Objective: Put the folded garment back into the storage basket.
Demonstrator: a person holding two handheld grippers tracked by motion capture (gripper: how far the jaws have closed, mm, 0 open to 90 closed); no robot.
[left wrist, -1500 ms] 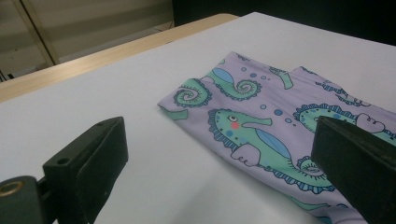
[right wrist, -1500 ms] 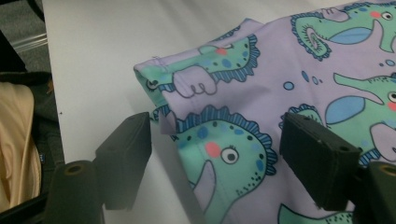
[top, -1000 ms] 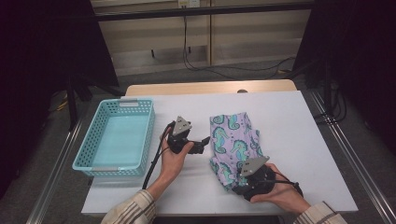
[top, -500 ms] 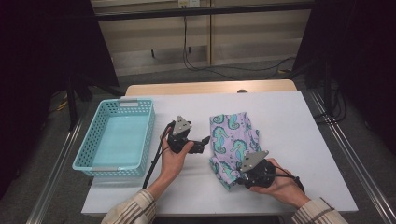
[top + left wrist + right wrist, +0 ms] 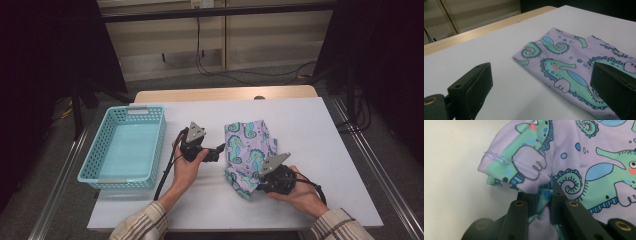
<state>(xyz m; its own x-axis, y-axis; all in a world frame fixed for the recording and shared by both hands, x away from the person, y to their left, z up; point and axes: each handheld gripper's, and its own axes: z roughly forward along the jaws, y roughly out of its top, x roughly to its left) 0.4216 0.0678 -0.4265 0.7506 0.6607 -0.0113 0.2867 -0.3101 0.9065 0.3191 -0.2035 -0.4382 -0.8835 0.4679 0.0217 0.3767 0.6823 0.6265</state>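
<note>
A folded lilac cloth printed with green seahorses lies on the white table, right of centre. My right gripper is at the cloth's near corner; its jaws have just been closing and now pinch a fold of the cloth between them. My left gripper hovers just left of the cloth, jaws wide apart with nothing between them; the cloth lies ahead of it, partly behind one of its fingers.
A turquoise plastic basket stands at the table's left side with nothing in it. Cables trail from both grippers toward the near table edge. A wooden strip runs along the far edge.
The right gripper moved up to the cloth's near corner and its jaws closed on the fabric. The left hand stayed where it was.
</note>
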